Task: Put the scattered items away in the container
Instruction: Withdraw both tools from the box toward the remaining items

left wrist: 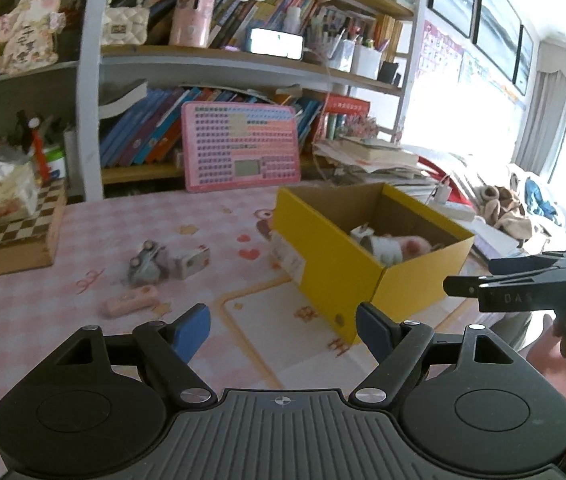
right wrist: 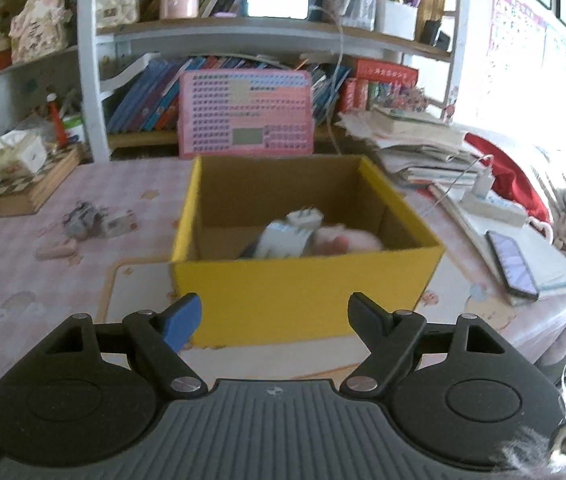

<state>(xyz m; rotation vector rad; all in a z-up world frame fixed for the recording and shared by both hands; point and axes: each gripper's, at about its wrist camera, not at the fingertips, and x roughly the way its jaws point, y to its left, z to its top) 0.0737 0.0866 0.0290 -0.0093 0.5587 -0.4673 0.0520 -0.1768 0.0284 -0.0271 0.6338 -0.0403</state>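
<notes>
A yellow cardboard box stands on the pink checked table. Inside it lie a white-wrapped item with a plug on top and a pink soft item. On the table to the left lie a grey toy car, a small white block and a pink bar. My left gripper is open and empty, in front of the box's near corner. My right gripper is open and empty, just before the box's front wall.
A wooden chess box with tissues on it stands at the left. A pink keyboard toy leans on the bookshelf behind. Stacked books, a power strip and a phone lie to the right.
</notes>
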